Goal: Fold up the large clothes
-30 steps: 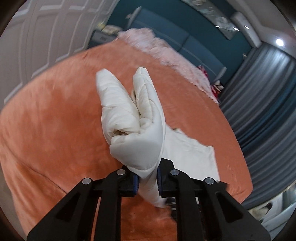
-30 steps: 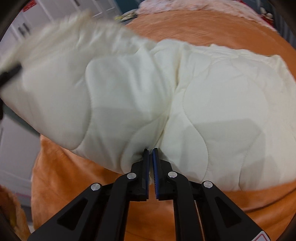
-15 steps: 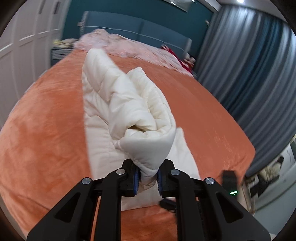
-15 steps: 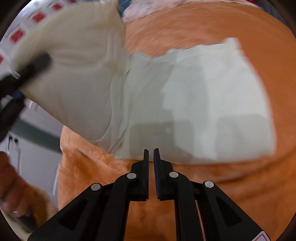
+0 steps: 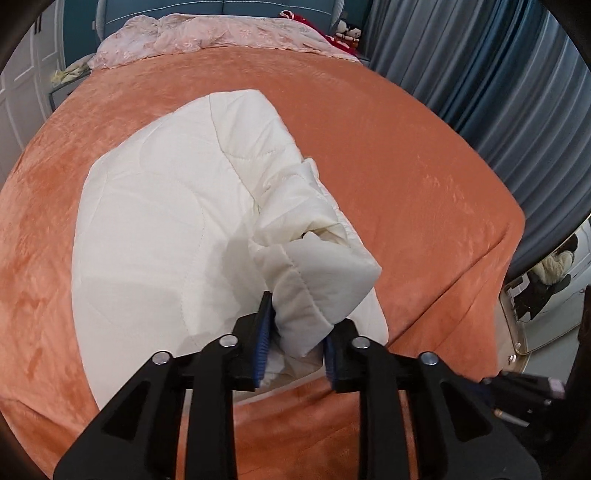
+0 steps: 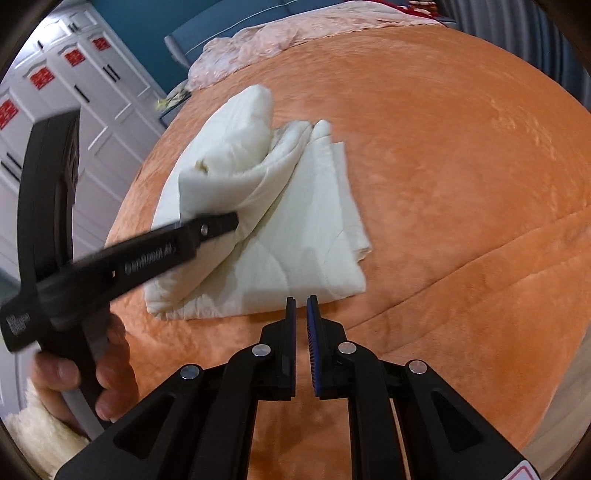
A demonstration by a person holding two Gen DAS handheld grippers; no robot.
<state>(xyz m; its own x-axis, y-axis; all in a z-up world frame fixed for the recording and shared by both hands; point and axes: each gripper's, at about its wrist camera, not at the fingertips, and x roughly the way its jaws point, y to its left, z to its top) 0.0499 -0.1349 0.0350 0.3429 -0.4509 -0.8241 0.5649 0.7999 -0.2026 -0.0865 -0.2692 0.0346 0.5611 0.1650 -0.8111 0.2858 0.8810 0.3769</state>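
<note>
A cream quilted garment [image 5: 166, 229] lies folded on the orange bedspread [image 5: 406, 166]. My left gripper [image 5: 297, 332] is shut on a thick folded edge of the garment and holds it over the folded pile. In the right wrist view the garment [image 6: 295, 229] lies just ahead, and the left gripper [image 6: 207, 225] comes in from the left holding the raised edge. My right gripper [image 6: 301, 314] is shut and empty, a little short of the garment's near edge.
A pink lace cover [image 5: 221, 33] lies at the head of the bed. Grey-blue curtains [image 5: 498, 74] hang on the right. White wardrobe doors [image 6: 55, 92] stand on the left. The bed's near edge [image 6: 480, 266] runs below the garment.
The left gripper has carried the held edge down and over onto the flat part of the garment. The right gripper has let go of the garment and drawn back.
</note>
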